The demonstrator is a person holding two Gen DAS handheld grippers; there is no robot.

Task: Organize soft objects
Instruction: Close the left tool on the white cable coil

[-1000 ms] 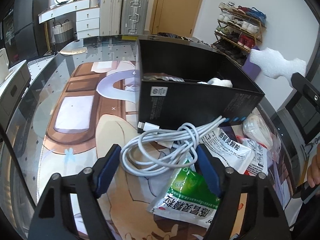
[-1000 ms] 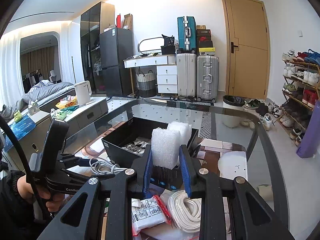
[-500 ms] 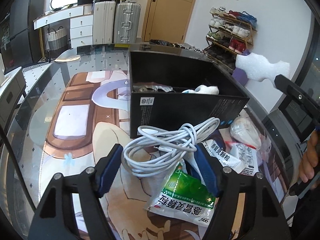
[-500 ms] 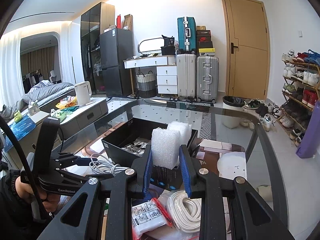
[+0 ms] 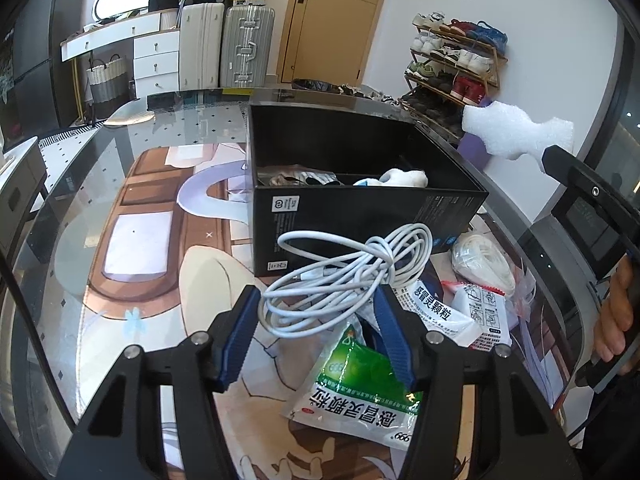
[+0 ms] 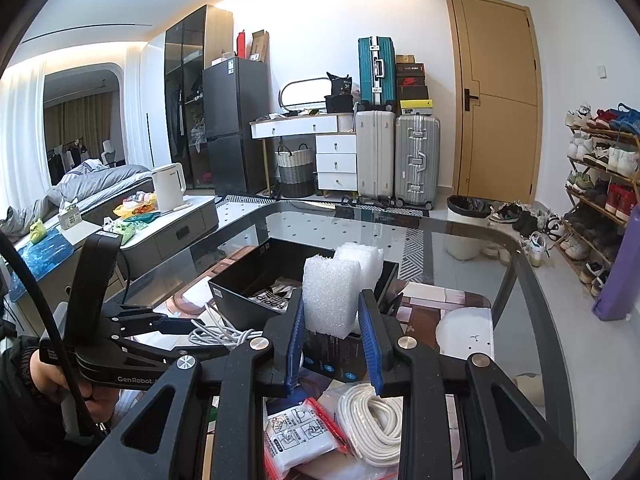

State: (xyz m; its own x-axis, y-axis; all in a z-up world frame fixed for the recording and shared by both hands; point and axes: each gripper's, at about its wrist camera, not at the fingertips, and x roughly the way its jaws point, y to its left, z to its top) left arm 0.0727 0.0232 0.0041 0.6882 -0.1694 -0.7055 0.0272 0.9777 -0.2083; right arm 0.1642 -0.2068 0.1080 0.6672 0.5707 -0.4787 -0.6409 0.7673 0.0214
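Left tool [image 5: 316, 320] jaws have just been closing in on the white cable bundle [image 5: 344, 280]; a second ago they stood wider either side of it. Now the blue pads sit snug to the coil's flanks, left pad [image 5: 240, 328] at the loops' edge, right pad against the other side. Contact looks made, but whether the squeeze is firm I can't tell. The bundle seems lifted a bit toward the camera compared with a second ago, its far loops overlapping the near wall of the black box [image 5: 360, 216]; whether it's fully clear of the surface [image 5: 132, 264] I can't tell.

Right tool [image 6: 332, 344] hasn't changed: clamped tight on the white foam block [image 6: 332, 292], held up over the box area, no shift across the frames. In the left view that foam shows high at the right, above the box's far corner.

Box already holds a dark printed bag and something white and fluffy. Left out on the surface: green medicine sachet [image 5: 360, 384], white sachet [image 5: 436, 308], pouch with red trim [image 5: 484, 312], bagged white rope coil [image 5: 484, 264].

Judgement: the cable grab is about done, next is carrying it over the near wall and dropping it in. Risk: loose loops dangle and may snag the box rim or drag the green sachet lying just under them. The foam is also waiting to go in; several packets remain, so the task is roughly midway.
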